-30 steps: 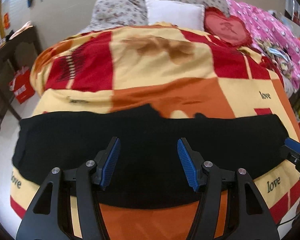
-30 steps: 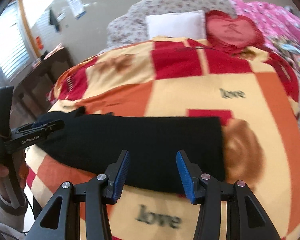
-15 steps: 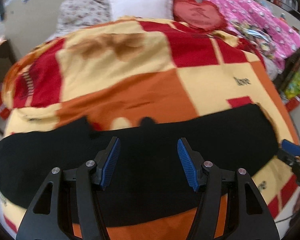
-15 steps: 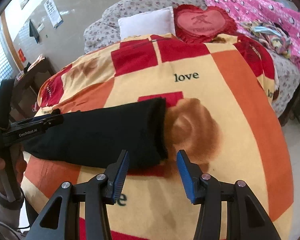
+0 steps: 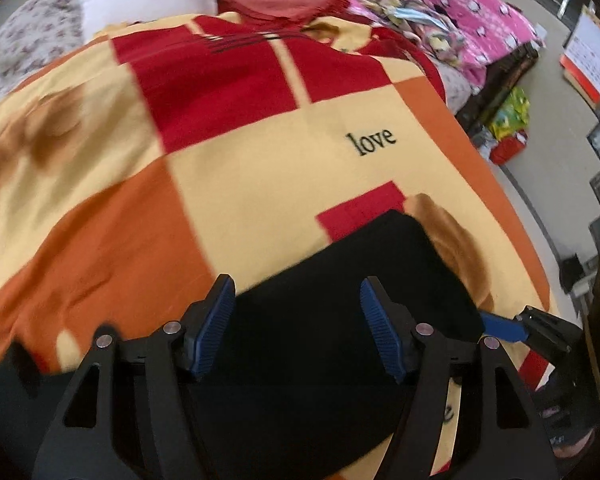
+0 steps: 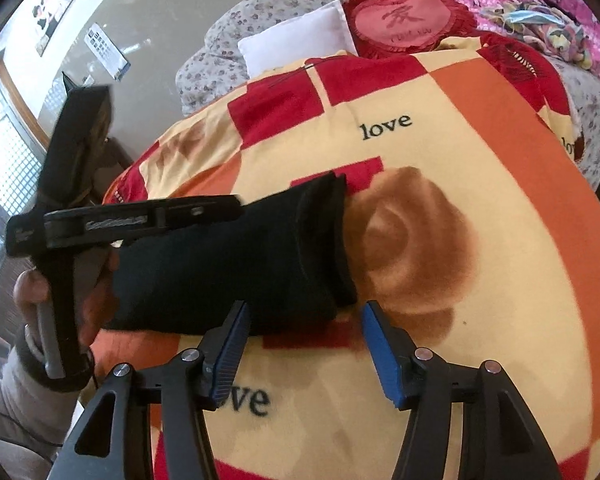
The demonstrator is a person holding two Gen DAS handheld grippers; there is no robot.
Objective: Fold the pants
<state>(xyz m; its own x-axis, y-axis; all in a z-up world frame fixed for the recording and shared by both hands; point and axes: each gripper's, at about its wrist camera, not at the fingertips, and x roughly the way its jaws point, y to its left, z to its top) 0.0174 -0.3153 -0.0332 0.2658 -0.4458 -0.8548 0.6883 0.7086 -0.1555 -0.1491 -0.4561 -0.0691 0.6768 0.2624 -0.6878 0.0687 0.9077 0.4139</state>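
Black knit pants [image 6: 236, 264] lie lengthwise left-right on the checked fleece blanket [image 6: 480, 160]. Right gripper [image 6: 302, 354] gapes empty just short of their cuff end. Left gripper [image 5: 298, 328] hangs wide over the middle, empty.

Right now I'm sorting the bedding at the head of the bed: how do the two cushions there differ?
The white pillow is rectangular and plain; the red cushion is heart-shaped, fringed, with a character on its face. The white pillow sits left of the red cushion, which overlaps its edge. Both lean against the floral bedding, beyond the checked blanket.
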